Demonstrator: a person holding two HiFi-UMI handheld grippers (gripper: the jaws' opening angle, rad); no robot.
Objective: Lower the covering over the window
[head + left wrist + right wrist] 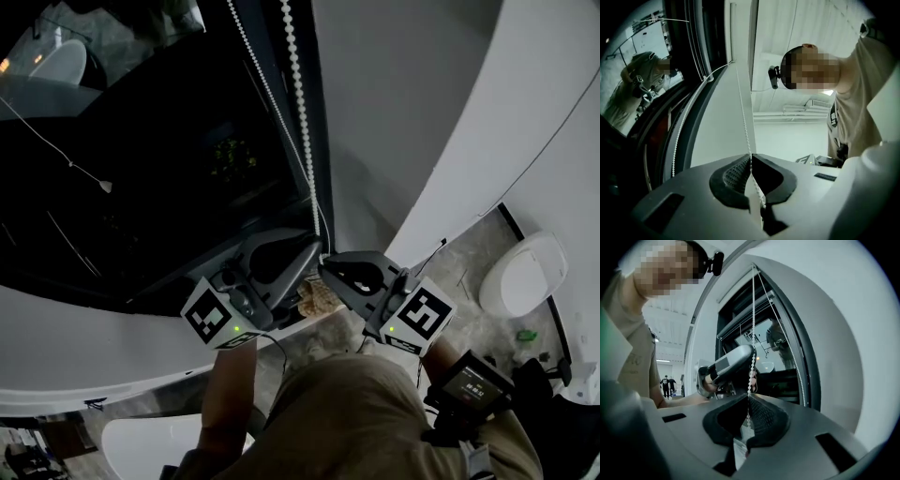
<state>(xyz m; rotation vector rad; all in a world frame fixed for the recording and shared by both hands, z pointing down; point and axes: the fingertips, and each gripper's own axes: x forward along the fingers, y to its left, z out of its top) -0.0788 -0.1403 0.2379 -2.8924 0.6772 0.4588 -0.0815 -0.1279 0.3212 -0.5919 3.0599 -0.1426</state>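
**A:** ok, closest stuff first: what are the two grippers doing?

**B:** right below the head cam they sit tip to tip, almost touching. The right hand-held gripper [324, 265] is clenched on the bead chain [302, 122]. In its own view the beads drop straight into pads that are pinched together. The left hand-held gripper [316, 247] is clamped on the chain too, just above the right one. Its view shows the beads squeezed between closed pads, with a short bit hanging through below.

**A:** same strand for both?

**B:** looks like it. From the right gripper view the chain runs up out of its jaws and right past the left one's tip. The other strand [266, 82] hangs free beside it, next to the window frame.

**A:** and the covering?

**B:** way up. The window [141, 206] behind the grippers is dark bare glass. The covering [743, 317] only shows as a band of horizontal lines at the very top of the opening, can't make out more than that. The chain climbs the window's right edge, between the glass and the pale wall [394, 112].
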